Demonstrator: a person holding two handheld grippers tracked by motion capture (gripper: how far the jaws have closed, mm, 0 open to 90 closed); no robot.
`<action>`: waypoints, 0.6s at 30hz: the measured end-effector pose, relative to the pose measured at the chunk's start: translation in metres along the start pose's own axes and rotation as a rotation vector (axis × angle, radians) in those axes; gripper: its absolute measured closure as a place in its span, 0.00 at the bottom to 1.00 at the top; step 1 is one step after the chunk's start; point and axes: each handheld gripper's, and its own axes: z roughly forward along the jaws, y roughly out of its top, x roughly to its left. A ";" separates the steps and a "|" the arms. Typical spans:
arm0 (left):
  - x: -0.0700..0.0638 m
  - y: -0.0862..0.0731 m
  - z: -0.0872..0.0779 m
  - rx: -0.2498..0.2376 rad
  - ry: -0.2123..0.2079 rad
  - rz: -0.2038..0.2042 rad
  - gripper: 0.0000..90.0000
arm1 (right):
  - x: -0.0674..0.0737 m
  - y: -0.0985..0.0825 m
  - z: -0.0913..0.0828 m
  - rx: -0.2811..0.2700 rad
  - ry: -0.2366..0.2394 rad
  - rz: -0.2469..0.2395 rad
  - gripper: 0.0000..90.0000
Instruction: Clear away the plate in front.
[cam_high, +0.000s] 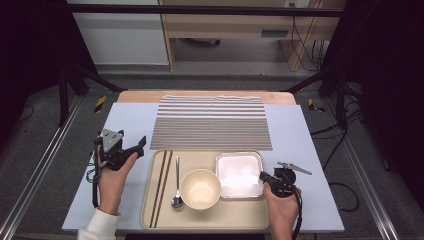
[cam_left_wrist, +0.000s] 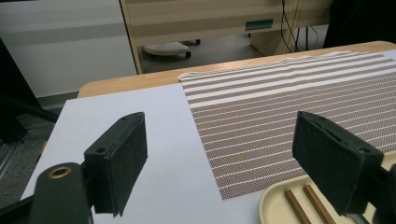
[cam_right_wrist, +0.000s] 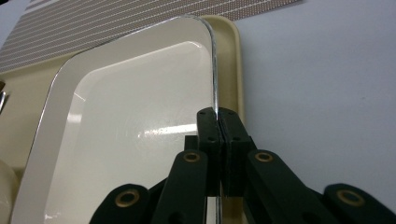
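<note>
The right claw (cam_right_wrist: 218, 122) is clamped on the 3 o'clock rim of the square metal dish (cam_high: 239, 174), a light, stiff, slippery thing likely best pinched at its thin lip, resting at the tray's (cam_high: 210, 220) 2 o'clock corner, while the left claw (cam_left_wrist: 224, 163) stands apart, empty.

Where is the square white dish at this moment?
In the high view, the square white dish sits in the tray's far right corner, beside the bowl, its rim clamped by the right hand-held gripper.
</note>
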 end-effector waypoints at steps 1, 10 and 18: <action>0.000 0.000 0.000 0.001 -0.001 0.001 0.20 | 0.000 0.000 0.000 0.005 -0.006 0.001 0.99; -0.001 0.000 0.001 0.003 0.003 0.012 0.20 | -0.001 -0.001 -0.004 0.001 0.008 -0.010 0.89; 0.002 -0.002 0.000 0.001 0.017 0.018 0.20 | 0.001 -0.001 -0.010 -0.094 0.025 -0.098 0.63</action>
